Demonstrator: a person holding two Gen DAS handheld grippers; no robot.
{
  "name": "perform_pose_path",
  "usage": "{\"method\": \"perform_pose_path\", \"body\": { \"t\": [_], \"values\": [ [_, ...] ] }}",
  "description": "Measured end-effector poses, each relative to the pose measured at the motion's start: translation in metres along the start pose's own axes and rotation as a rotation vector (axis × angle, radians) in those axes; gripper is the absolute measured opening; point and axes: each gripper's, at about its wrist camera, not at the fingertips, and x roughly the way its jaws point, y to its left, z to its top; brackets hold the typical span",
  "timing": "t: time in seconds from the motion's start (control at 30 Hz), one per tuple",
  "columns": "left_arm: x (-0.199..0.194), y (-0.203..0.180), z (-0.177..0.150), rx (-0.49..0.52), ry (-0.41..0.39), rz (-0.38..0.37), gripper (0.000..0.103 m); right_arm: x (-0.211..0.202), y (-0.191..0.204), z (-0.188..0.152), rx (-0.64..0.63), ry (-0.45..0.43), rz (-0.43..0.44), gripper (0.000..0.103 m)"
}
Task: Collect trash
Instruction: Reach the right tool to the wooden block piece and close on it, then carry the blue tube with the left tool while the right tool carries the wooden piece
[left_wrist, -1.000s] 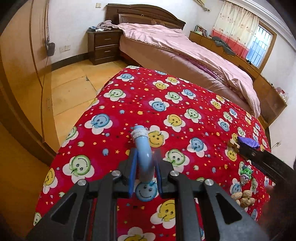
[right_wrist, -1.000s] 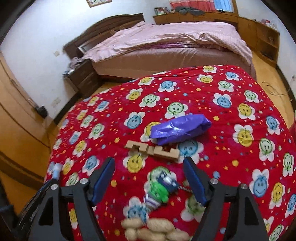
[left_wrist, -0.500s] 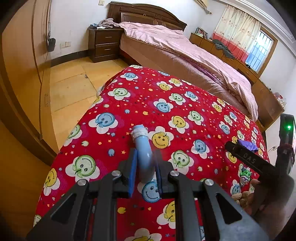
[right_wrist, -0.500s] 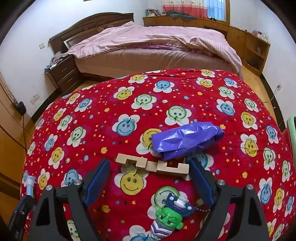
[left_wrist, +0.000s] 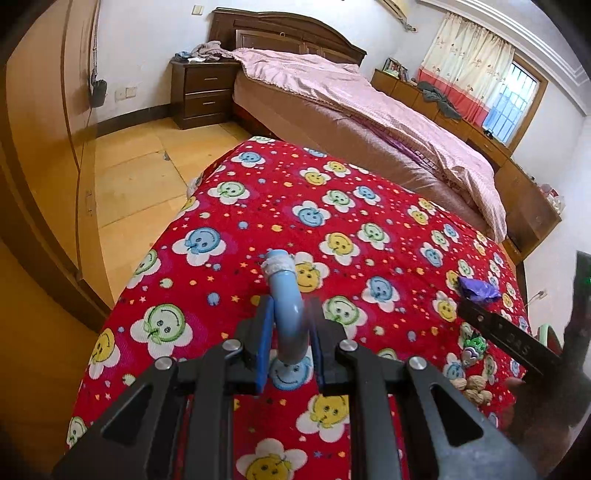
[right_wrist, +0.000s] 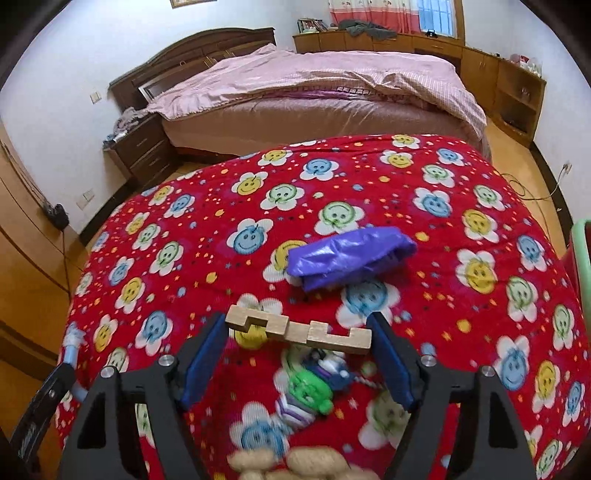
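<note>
Gripping a blue tube (left_wrist: 286, 317), left tool (left_wrist: 289, 332); right tool (right_wrist: 299, 354) gapes.

The right gripper (right_wrist: 299, 354) has pushed forward over the red cloth (right_wrist: 221, 206) — the wooden block (right_wrist: 299, 328) now lies between its wide-spread fingertips, where a second ago it lay well ahead, and the green toy (right_wrist: 306, 387) has slid in between the fingers. The peanuts (right_wrist: 288, 463) have dropped to the bottom edge of the right wrist view — partly cut off.
</note>
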Motion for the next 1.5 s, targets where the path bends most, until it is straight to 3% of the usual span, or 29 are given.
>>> {"method": "perform_pose_path", "body": {
  "t": [0.83,1.5],
  "values": [
    [-0.062,-0.084,-0.028,0.150,-0.010,-0.155,0.019,-0.138,-0.090,-0.035,0.052,-0.175,0.120,0.079],
    [-0.093,-0.178,-0.060,0.332,0.024,-0.297,0.018,-0.199,-0.178,-0.063,0.166,-0.275,0.079,0.079]
  ]
}}
